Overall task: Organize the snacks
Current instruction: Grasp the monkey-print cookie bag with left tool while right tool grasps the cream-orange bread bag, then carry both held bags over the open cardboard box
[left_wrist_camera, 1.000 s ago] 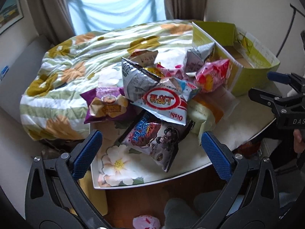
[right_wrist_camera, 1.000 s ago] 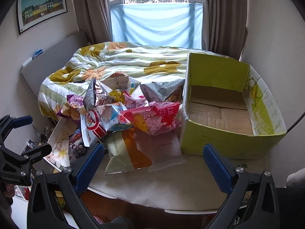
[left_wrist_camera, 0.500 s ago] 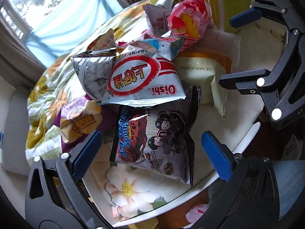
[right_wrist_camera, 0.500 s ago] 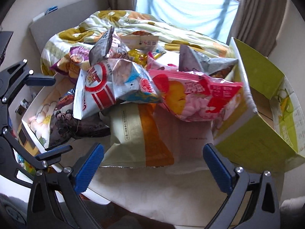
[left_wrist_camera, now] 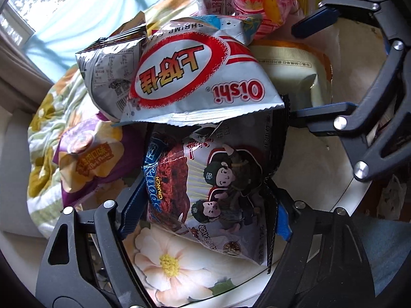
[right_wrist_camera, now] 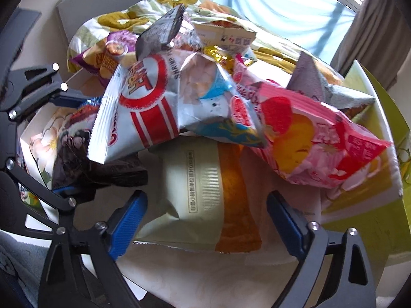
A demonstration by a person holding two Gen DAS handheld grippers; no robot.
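Observation:
A heap of snack bags lies on the table. My left gripper (left_wrist_camera: pixel 205 208) has its fingers on both sides of the dark chocolate-crunch bag (left_wrist_camera: pixel 221 184) and pinches it. A white and red Oishi bag (left_wrist_camera: pixel 195 77) overlaps that bag's far end. My right gripper (right_wrist_camera: pixel 208 215) is open, with its fingers on both sides of the pale green and orange bag (right_wrist_camera: pixel 205 195), not touching it. A pink bag (right_wrist_camera: pixel 321 141) lies to its right, against the green cardboard box (right_wrist_camera: pixel 400 154). The right gripper (left_wrist_camera: pixel 303 71) also shows in the left wrist view.
A purple bag (left_wrist_camera: pixel 87 161) lies left of the heap, by a flowered quilt (left_wrist_camera: pixel 46 118). A flower-printed tray (left_wrist_camera: pixel 169 264) lies under the dark bag. A grey bag (left_wrist_camera: pixel 108 66) and other packets are stacked behind. The window and curtains are at the back.
Both grippers have moved in close to the heap. The left fingers have narrowed onto the dark bag. The right fingers now straddle the green and orange bag.

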